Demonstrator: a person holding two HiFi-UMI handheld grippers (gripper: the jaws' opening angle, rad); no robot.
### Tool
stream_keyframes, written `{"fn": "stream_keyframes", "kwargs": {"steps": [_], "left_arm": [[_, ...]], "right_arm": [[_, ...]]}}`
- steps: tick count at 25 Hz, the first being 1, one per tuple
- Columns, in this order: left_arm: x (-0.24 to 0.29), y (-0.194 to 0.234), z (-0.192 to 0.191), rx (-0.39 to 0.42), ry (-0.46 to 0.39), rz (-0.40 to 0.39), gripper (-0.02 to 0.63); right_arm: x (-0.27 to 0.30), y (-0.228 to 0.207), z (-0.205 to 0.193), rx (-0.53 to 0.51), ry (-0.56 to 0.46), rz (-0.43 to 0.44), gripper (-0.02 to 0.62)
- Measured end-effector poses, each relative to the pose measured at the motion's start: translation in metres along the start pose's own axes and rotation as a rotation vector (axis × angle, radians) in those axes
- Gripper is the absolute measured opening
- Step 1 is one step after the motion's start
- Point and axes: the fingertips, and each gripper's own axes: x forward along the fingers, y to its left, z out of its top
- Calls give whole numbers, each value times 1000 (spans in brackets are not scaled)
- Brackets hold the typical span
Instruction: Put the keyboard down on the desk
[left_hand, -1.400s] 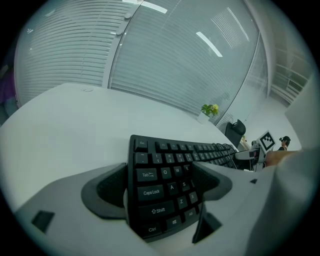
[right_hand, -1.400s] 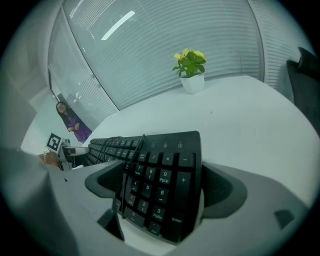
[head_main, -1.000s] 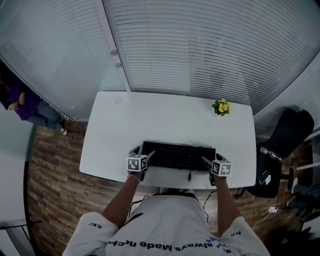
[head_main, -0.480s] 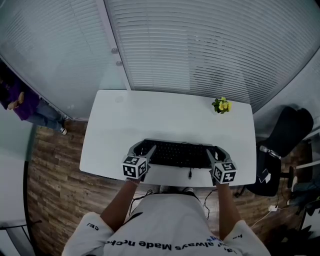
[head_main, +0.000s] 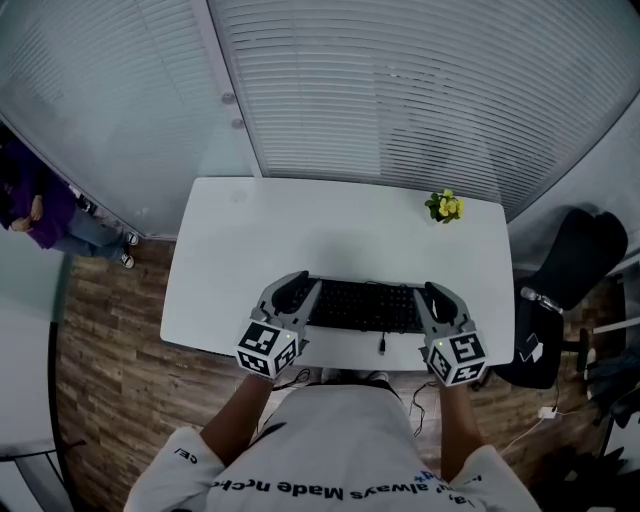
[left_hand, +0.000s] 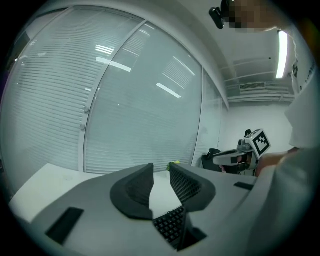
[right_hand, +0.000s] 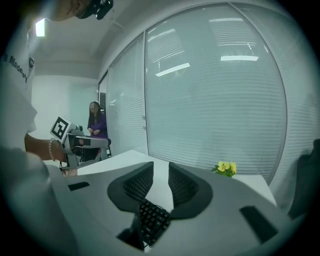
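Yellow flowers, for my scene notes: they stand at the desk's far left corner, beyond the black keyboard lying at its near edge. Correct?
Not the left. The head view shows the yellow flowers at the far right corner of the white desk, beyond the black keyboard lying at its near edge.

Keyboard (head_main: 365, 305) at desk's (head_main: 300, 230) near edge, flowers (head_main: 445, 207) far right
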Motion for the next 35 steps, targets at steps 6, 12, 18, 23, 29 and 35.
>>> {"fn": "stream_keyframes", "kwargs": {"steps": [6,12,18,23,29,35], "left_arm": [[-11,-28,41,37,-80,-48,78],[-25,-53,74,52,-139,-83,44],[-32,-72,88,65,-164,-106,26],[-38,-86,95,94,-191,-121,20],[-40,-95,99,110,-199,-136,20],[-39,-96,98,118,-195,-136,20]], "right_arm": [[-16,27,39,-41,-67,45,72],[-31,54,68,-71,-110,76,50],[-40,65,84,-74,-142,87,27],[-48,78,91,-73,-166,109,9],[-51,88,95,-77,-178,129,9],[-50,92,93,-75,-169,123,8]]}}
